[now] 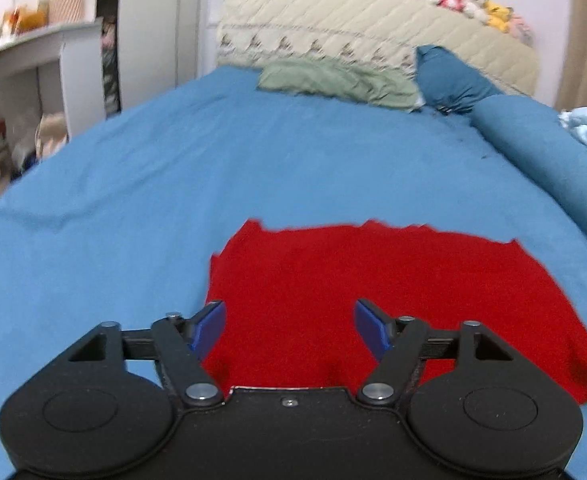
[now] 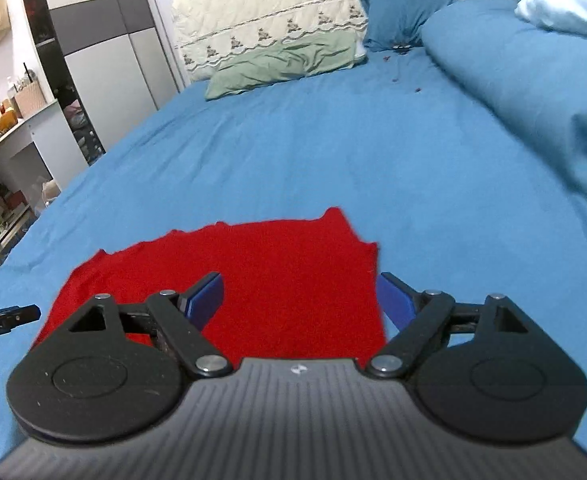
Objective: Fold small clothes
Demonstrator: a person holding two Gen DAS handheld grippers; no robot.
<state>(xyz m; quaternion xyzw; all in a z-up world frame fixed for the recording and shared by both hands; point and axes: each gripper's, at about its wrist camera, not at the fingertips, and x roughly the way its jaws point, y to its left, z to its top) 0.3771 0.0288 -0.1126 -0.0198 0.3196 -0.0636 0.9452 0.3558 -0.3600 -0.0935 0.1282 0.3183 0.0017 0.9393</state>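
A small red garment (image 1: 373, 280) lies flat on the blue bedsheet (image 1: 253, 160), roughly rectangular with uneven far edges. My left gripper (image 1: 289, 324) is open and empty, over the garment's near left part. In the right wrist view the same red garment (image 2: 277, 276) lies just ahead. My right gripper (image 2: 301, 300) is open and empty, over the garment's near right edge, with its right finger (image 2: 395, 300) beyond the cloth's side. The tip of the left gripper (image 2: 5, 318) shows at the far left of that view.
A green pillow (image 1: 337, 82) and a dark blue pillow (image 1: 453, 80) lie at the quilted headboard (image 1: 373, 20). A rolled blue duvet (image 2: 513, 80) runs along the right side. White shelves (image 1: 33, 60) and a wardrobe (image 2: 105, 60) stand left of the bed.
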